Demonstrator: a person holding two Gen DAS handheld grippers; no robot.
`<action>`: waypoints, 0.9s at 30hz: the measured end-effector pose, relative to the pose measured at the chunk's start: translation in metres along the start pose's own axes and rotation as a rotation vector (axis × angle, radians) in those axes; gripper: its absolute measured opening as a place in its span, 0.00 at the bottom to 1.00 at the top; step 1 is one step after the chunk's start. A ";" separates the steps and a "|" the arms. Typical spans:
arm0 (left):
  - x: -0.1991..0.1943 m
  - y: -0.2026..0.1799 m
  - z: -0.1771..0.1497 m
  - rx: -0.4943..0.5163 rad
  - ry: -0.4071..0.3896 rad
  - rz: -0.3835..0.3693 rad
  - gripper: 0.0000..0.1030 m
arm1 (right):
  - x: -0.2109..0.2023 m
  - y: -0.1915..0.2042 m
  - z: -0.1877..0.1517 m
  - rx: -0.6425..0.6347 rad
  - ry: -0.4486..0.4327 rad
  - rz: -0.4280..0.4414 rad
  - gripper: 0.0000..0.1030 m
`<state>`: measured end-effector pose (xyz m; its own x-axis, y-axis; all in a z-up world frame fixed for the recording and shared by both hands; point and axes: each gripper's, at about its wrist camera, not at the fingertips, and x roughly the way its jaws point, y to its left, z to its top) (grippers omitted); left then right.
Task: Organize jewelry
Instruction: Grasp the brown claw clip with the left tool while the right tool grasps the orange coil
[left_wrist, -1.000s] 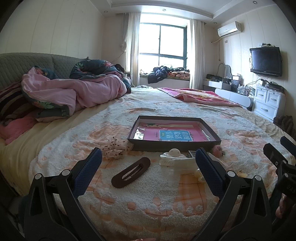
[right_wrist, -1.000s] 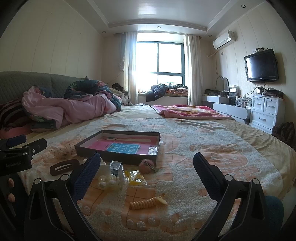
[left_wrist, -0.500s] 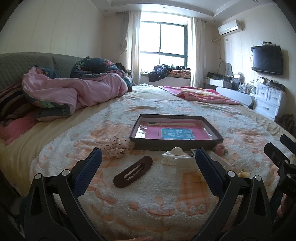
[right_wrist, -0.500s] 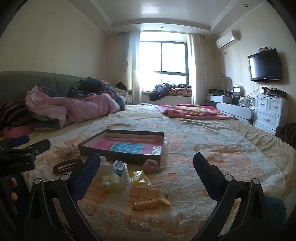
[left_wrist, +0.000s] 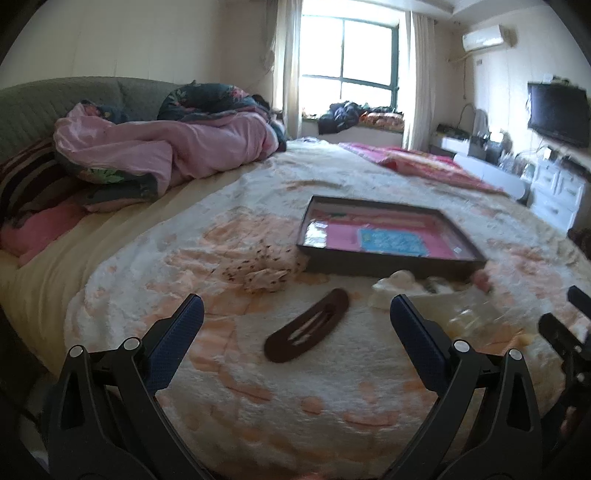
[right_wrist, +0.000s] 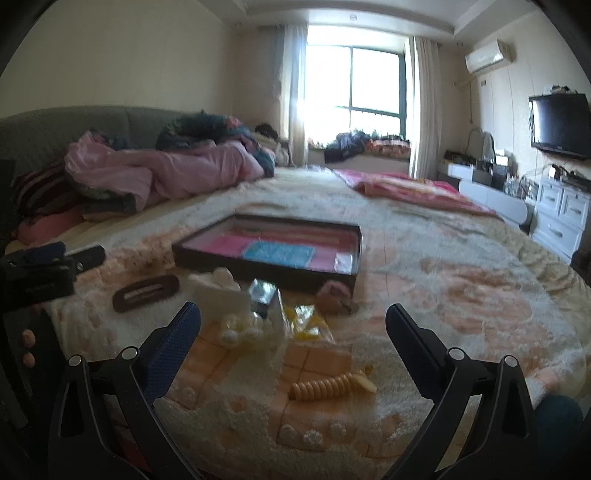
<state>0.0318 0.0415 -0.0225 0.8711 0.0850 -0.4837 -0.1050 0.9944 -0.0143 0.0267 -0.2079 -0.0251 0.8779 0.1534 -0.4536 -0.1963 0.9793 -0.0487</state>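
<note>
A dark shallow box (left_wrist: 388, 236) (right_wrist: 273, 251) with a pink lining lies on the fluffy bedspread. In front of it sit a brown oval hair clip (left_wrist: 308, 325) (right_wrist: 146, 291), a speckled fabric scrunchie (left_wrist: 266, 275), a white piece (right_wrist: 219, 288), a pearl string (right_wrist: 236, 330), a small pink pompom (right_wrist: 332, 293) and a ridged yellow clip (right_wrist: 330, 386). My left gripper (left_wrist: 295, 332) stands open just short of the brown clip, with nothing between its fingers. My right gripper (right_wrist: 293, 336) is open above the pearl string and yellow clip, holding nothing.
A heap of pink and dark quilts (left_wrist: 159, 147) lies at the back left. A red blanket (right_wrist: 413, 190) lies far right. White drawers (right_wrist: 561, 218) and a wall television (right_wrist: 559, 125) stand past the bed's right edge. The left gripper (right_wrist: 40, 273) and a hand show at left.
Both cameras have tilted down and moved closer to the bedspread, so the clips and box sit larger in view. No object has moved, and both grippers have stayed open.
</note>
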 end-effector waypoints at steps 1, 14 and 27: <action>0.006 0.000 -0.001 0.018 0.015 0.016 0.90 | 0.005 0.000 -0.002 -0.002 0.021 -0.012 0.94; 0.051 -0.003 -0.005 0.136 0.119 -0.123 0.90 | 0.055 -0.024 -0.029 0.039 0.244 -0.046 0.94; 0.111 -0.007 -0.012 0.193 0.304 -0.182 0.48 | 0.080 -0.040 -0.043 0.052 0.327 -0.045 0.91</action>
<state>0.1234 0.0432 -0.0861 0.6823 -0.0872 -0.7259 0.1553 0.9875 0.0274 0.0856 -0.2409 -0.0975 0.6967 0.0680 -0.7142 -0.1307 0.9909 -0.0331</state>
